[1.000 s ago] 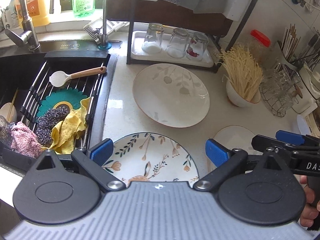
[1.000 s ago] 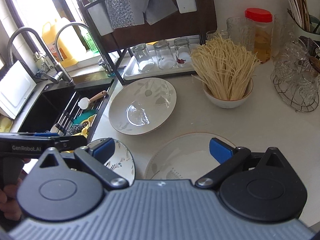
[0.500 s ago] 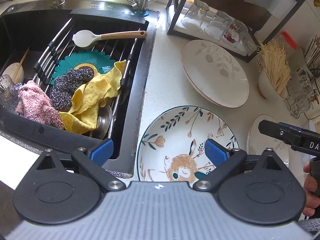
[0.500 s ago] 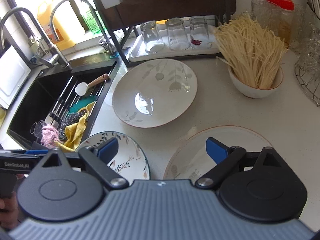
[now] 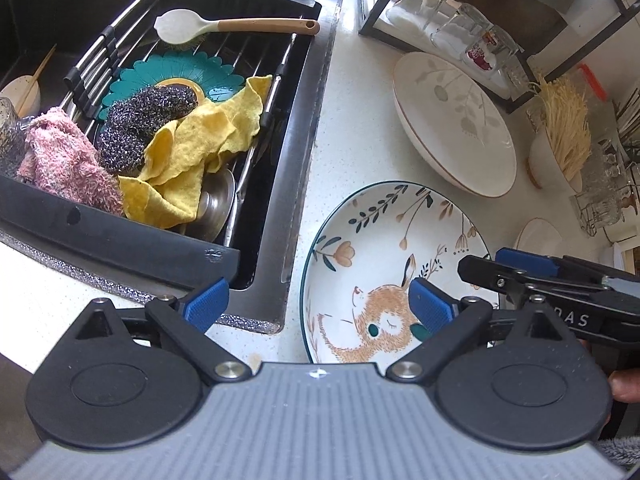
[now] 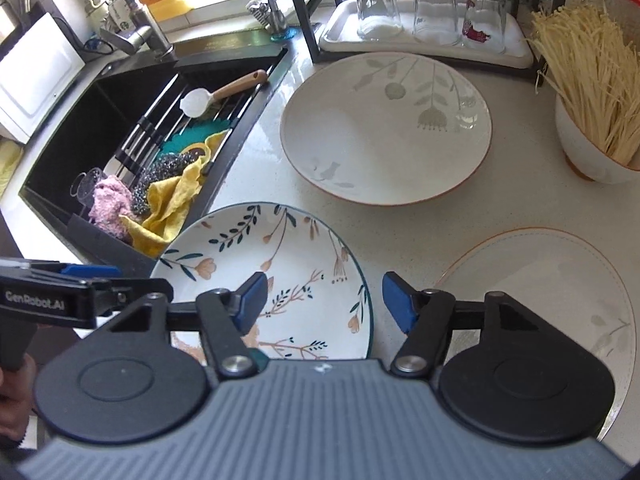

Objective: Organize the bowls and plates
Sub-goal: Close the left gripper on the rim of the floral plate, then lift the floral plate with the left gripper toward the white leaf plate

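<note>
Blue-padded right tool (image 6: 320, 300) closing astride floral plate (image 6: 276, 264) rim at lower centre, nothing clamped yet; left tool (image 5: 320, 306) spread apart, empty.

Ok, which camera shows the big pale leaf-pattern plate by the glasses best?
The right wrist view: the pale plate sits whole and near the middle, with its leaf pattern clear. The left wrist view shows it whole too, but off to the side, smaller and stretched.
</note>
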A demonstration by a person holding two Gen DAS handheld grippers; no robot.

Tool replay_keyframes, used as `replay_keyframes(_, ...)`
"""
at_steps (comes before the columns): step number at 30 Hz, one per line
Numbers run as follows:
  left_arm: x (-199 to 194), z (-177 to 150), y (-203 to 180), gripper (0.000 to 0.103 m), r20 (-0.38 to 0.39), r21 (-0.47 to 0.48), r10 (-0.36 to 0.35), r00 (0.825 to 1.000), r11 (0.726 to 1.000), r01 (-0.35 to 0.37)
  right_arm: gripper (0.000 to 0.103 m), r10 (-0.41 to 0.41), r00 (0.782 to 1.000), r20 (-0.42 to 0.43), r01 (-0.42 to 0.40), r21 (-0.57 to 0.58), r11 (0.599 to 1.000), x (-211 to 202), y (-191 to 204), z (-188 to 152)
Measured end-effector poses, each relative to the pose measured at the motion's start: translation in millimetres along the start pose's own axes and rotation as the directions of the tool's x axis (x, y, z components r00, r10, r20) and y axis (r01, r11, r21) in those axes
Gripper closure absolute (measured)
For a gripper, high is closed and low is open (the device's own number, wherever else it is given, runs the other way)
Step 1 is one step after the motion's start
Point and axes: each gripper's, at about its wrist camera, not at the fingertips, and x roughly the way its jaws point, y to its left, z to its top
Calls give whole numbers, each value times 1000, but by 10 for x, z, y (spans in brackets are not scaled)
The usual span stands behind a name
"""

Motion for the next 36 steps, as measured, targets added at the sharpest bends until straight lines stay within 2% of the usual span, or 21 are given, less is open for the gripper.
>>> replay_keyframes(5,14,2,21,9,-10,-5,-27,1000,1000,27,40,-18,999,-37,19,22,1000,133,15,-2)
replay_keyframes(10,35,27,-33,17,-10,10,-47,999,999,47,40,-51,997,-51,53,36,998,223,-4,17)
replay_keyframes(13,77,39,-40,30,-21,4,-58,998,998,58,39,-61,997,-46,61,10,998,241,31,20)
replay_keyframes(15,107,30,-32,43,-34,-2,-69,997,998,69,39,-52,997,-50,52,1,999,251,49,19)
replay_keyframes(18,152,4,4,50,-58,-14,-60,996,998,60,40,-62,996,-60,61,-15,998,283,69,8)
replay_keyframes(21,181,-19,42,62,-82,-16,-62,995,998,61,40,-78,994,-76,77,-17,997,348,80,8)
replay_keyframes(24,210,-26,57,70,-96,-17,-67,993,998,65,40,-54,995,-78,54,-3,999,363,77,16)
replay_keyframes(28,257,-19,58,76,-103,-20,-54,993,998,53,39,-54,996,-74,53,-13,999,368,102,35)
replay_keyframes(32,275,15,72,84,-98,-27,-36,995,999,33,43,-53,996,-71,54,15,998,369,73,51)
replay_keyframes(36,271,15,85,86,-99,-23,-37,994,999,35,54,-56,997,-60,59,53,997,350,23,54)
